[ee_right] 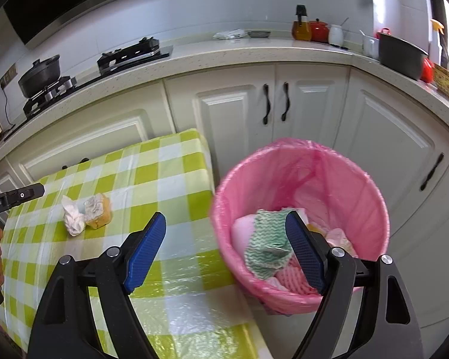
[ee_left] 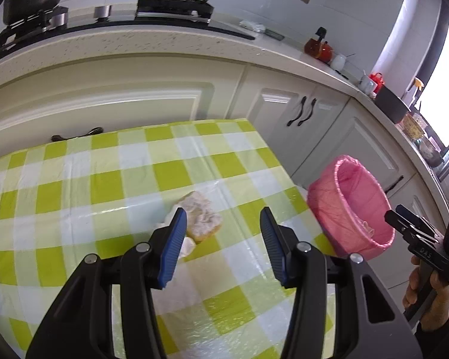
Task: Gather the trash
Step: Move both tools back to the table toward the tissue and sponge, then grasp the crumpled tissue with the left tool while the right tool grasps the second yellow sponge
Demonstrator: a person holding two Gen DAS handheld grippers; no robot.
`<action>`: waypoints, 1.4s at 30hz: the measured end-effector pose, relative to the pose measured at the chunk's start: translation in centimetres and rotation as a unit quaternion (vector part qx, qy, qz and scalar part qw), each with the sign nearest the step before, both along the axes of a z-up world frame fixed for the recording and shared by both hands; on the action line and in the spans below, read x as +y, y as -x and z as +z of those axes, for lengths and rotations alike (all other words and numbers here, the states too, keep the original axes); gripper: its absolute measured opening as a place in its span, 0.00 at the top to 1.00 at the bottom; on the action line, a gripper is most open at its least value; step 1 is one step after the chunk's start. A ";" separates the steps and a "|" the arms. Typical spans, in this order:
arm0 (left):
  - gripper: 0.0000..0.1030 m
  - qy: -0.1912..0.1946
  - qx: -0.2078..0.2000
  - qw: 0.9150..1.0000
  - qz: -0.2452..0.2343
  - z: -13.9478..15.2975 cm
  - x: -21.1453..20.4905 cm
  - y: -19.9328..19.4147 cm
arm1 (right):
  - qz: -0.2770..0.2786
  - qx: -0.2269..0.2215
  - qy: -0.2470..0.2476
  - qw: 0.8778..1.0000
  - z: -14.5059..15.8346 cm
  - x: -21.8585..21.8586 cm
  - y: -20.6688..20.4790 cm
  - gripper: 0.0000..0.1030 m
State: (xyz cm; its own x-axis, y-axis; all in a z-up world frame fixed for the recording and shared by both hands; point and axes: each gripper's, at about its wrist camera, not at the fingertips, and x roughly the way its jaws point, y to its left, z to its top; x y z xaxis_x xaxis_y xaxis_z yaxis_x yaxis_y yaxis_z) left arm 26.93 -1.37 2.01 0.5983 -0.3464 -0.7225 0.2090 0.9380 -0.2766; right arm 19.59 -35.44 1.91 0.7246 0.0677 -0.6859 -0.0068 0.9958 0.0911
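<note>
A worn yellow sponge lies on the green-checked tablecloth, with a crumpled white tissue beside it. Both show in the right wrist view, sponge and tissue. My left gripper is open just above and in front of the sponge, its left finger covering part of the tissue. My right gripper is open and empty, over the gap between the table edge and the pink-lined trash bin. The bin holds a green-white cloth and pink items.
White kitchen cabinets stand behind table and bin. The counter above carries a gas stove with a black pot, jars, a red pot and a dark pot. The right gripper shows at the right in the left wrist view.
</note>
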 end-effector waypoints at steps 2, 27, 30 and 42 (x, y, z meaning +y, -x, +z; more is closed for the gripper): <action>0.52 -0.001 0.007 1.000 0.006 -0.7 0.8 -0.2 | 0.007 0.002 0.005 1.000 -0.2 1.0 -0.2 0.25; 0.68 -0.042 0.098 0.994 0.015 -9.2 1.6 -4.5 | 0.053 0.038 0.006 0.998 -3.4 6.8 -2.1 0.21; 0.77 -0.046 0.103 0.994 0.010 -9.7 1.7 -4.8 | 0.058 0.042 0.005 0.997 -3.7 7.6 -2.4 0.21; 0.80 -0.054 0.083 0.995 0.015 -8.2 3.5 -5.1 | 0.090 0.057 -0.001 0.994 -5.4 12.7 -4.2 0.21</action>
